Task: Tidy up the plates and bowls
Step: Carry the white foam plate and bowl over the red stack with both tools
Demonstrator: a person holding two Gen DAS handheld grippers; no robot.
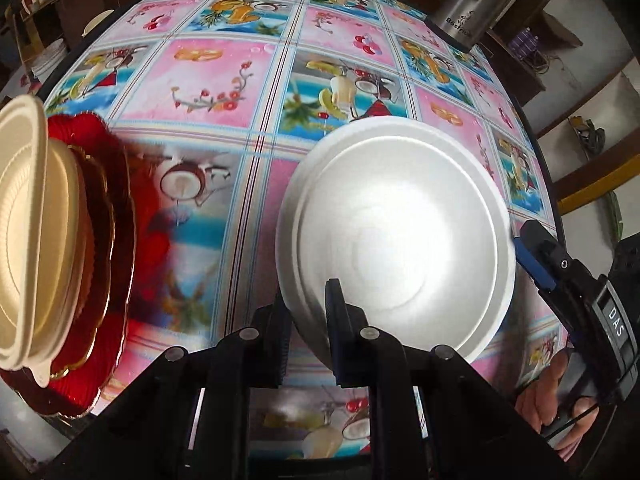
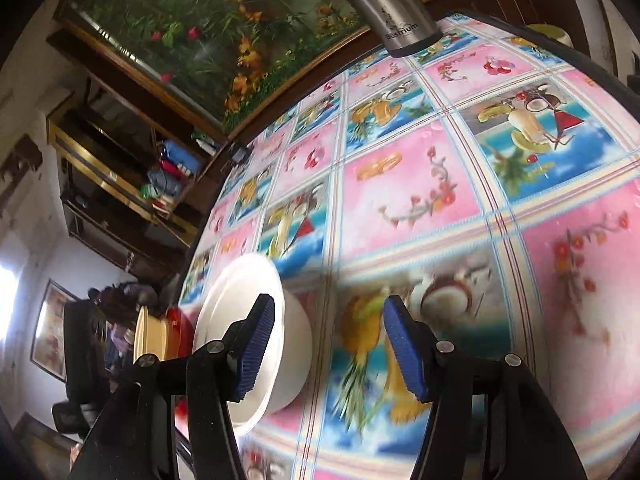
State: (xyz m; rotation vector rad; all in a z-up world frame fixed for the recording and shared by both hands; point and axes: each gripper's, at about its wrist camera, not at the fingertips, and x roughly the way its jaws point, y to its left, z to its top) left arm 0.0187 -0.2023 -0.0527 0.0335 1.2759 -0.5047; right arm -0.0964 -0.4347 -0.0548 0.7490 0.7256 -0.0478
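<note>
The left gripper [image 1: 306, 320] grasps the near rim of the white bowl [image 1: 394, 232], one finger inside, one outside. The right gripper [image 2: 328, 344] stands spread and empty just right of it. Left — cream bowls [image 1: 36, 236] stacked on red plates [image 1: 120, 216]; far right on the tablecloth [image 1: 224, 80], a steel flask [image 1: 476, 0].

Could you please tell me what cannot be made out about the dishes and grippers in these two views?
- Left wrist view: the left gripper hides the white bowl's near rim.
- Left wrist view: the frame edge cuts off the cream bowl and red plate.
- Right wrist view: motion blur smears the tablecloth; the open right gripper covers part of the bowl.
</note>
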